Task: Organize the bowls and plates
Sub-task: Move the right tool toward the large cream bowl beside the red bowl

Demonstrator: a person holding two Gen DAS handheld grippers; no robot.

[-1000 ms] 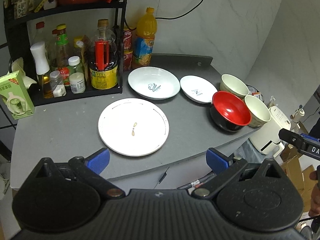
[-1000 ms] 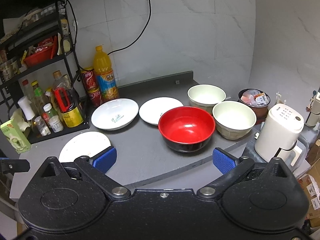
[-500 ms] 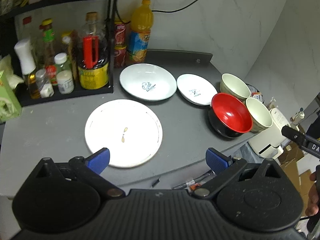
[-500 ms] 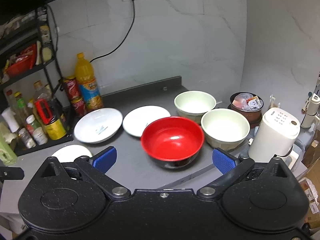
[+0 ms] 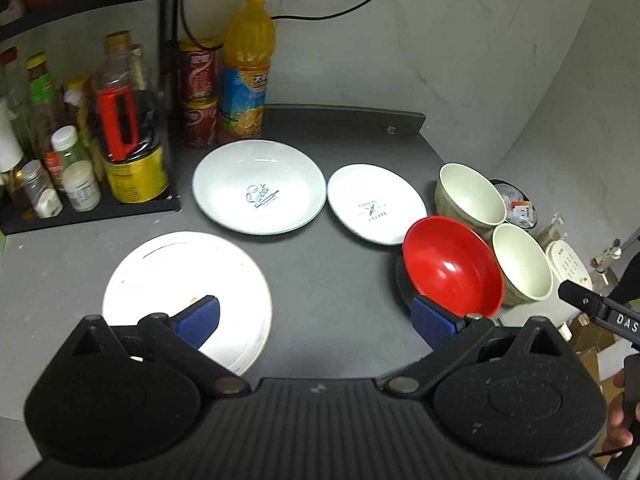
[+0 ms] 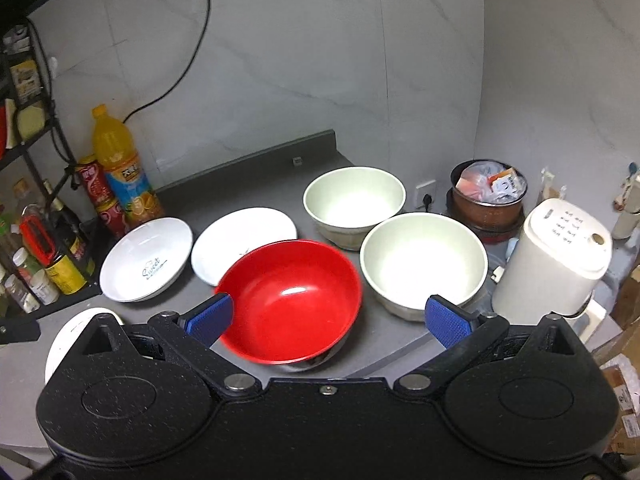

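On the grey counter (image 5: 328, 280) lie a flat white plate (image 5: 176, 280) at the near left, a deep white plate with a script logo (image 5: 259, 186) (image 6: 146, 259), and a smaller white plate (image 5: 376, 203) (image 6: 240, 240). A red bowl (image 5: 452, 270) (image 6: 290, 300) sits at the right beside two cream bowls (image 6: 354, 200) (image 6: 424, 262). My left gripper (image 5: 316, 320) is open above the counter's front, its left pad over the flat plate. My right gripper (image 6: 328, 316) is open, its pads either side of the red bowl's near rim and holding nothing.
A black rack with bottles and jars (image 5: 80, 140) stands at the left, with an orange juice bottle (image 5: 246, 68) and red cans (image 5: 198, 96) behind the plates. A white kettle (image 6: 556, 256) and a filled brown pot (image 6: 488, 196) stand off the counter's right end.
Both grippers have moved forward and down toward the counter. The left one now overlaps the flat plate; the right one has closed in on the red bowl.
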